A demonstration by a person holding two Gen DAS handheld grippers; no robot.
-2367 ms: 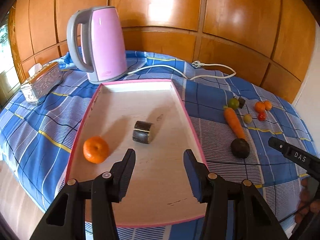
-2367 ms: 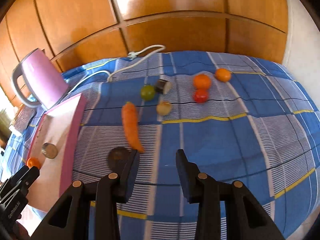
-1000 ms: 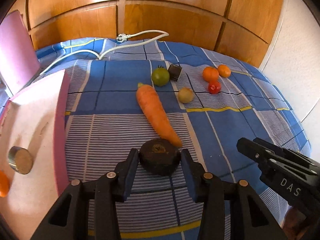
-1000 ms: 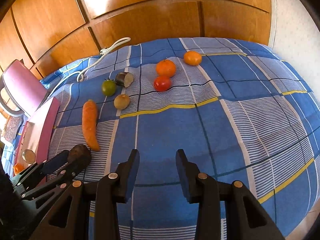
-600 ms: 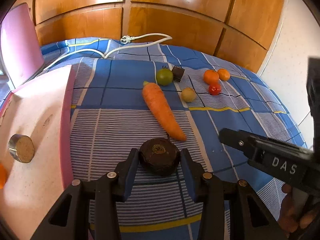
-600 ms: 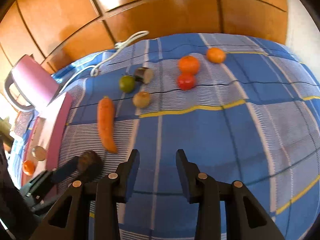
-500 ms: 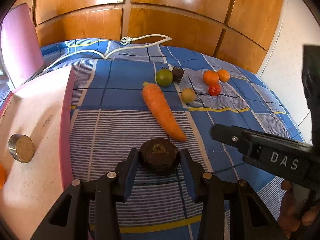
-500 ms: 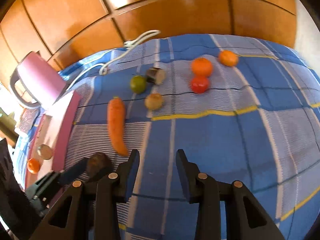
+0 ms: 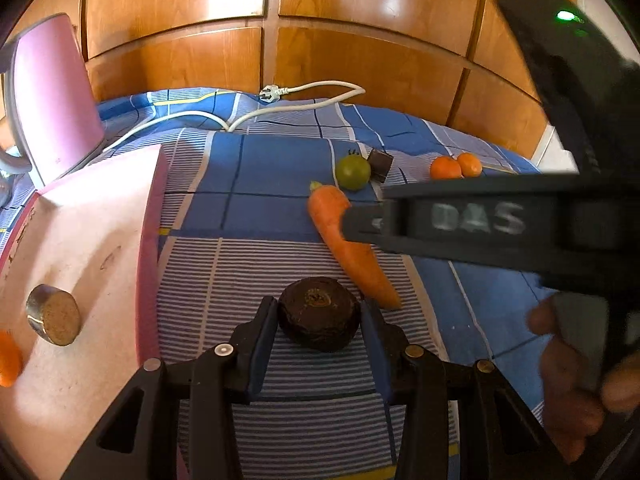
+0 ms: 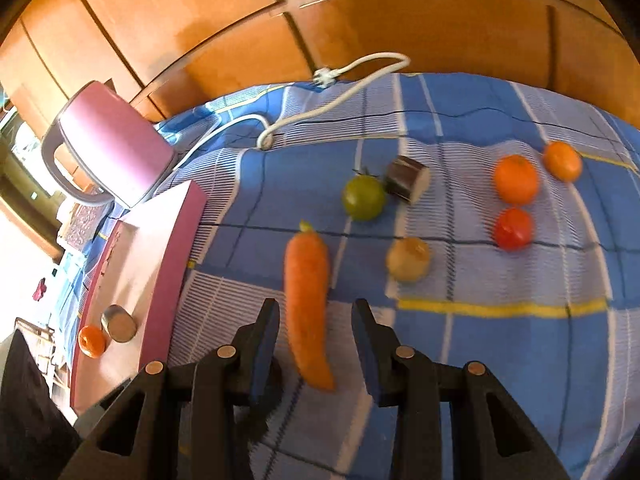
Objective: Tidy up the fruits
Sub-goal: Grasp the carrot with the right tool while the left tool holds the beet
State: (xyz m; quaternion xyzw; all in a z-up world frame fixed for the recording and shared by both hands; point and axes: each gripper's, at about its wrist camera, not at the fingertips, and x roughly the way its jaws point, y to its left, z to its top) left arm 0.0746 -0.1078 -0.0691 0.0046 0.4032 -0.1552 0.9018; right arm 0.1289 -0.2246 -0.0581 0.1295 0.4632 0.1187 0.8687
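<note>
Dark, round and rough-skinned, the avocado-like fruit [image 9: 318,314] sits clamped between the pads of the left gripper [image 9: 318,320], just above the blue checked cloth [image 9: 280,176] near its front edge. Its curved skin could roll out of the pads if the squeeze slackens on the way to the pink-rimmed white tray [image 9: 148,216] at the cloth's left side. The right gripper [image 10: 314,330] hangs with jaws apart astride the long orange carrot [image 10: 306,296], not yet gripping; closing off-centre could pivot the carrot. Both tools work close together and may collide. Farther back lie a green tomato [image 10: 363,198], a red tomato [image 10: 513,229], two mandarins and a white power cord [image 10: 340,92].
</note>
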